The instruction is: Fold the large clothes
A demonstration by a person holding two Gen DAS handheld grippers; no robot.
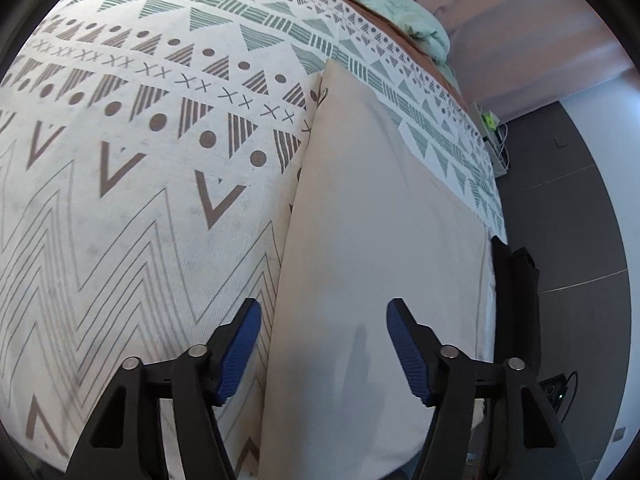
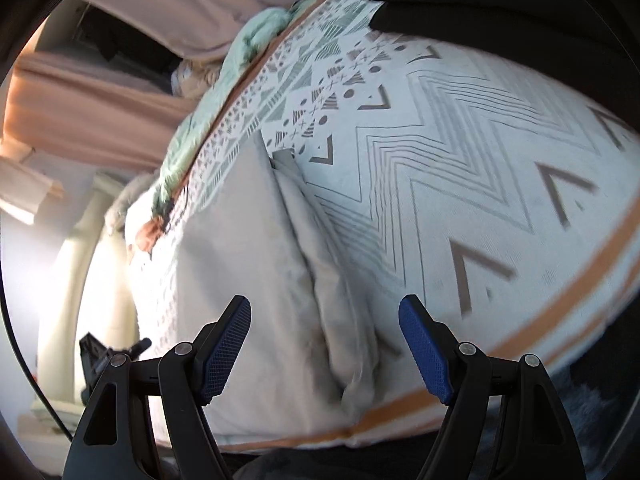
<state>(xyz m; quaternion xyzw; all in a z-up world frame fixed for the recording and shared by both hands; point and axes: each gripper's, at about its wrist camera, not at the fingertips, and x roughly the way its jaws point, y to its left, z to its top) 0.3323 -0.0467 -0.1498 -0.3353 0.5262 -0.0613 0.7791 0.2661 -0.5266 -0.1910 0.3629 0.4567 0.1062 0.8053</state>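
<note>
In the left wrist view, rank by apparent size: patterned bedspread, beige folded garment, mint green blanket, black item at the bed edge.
1. patterned bedspread
2. beige folded garment
3. mint green blanket and black item: similar, and the blanket lies farther off and is cut by the frame, so unranked.

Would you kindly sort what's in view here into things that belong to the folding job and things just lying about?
Part of the job:
- beige garment, lying folded lengthwise on the bed
- left gripper, open above it
- right gripper, open above it

Just lying about:
- patterned bedspread, the work surface
- mint quilt, bunched at the bed's far edge
- black cloth beside the bed
</note>
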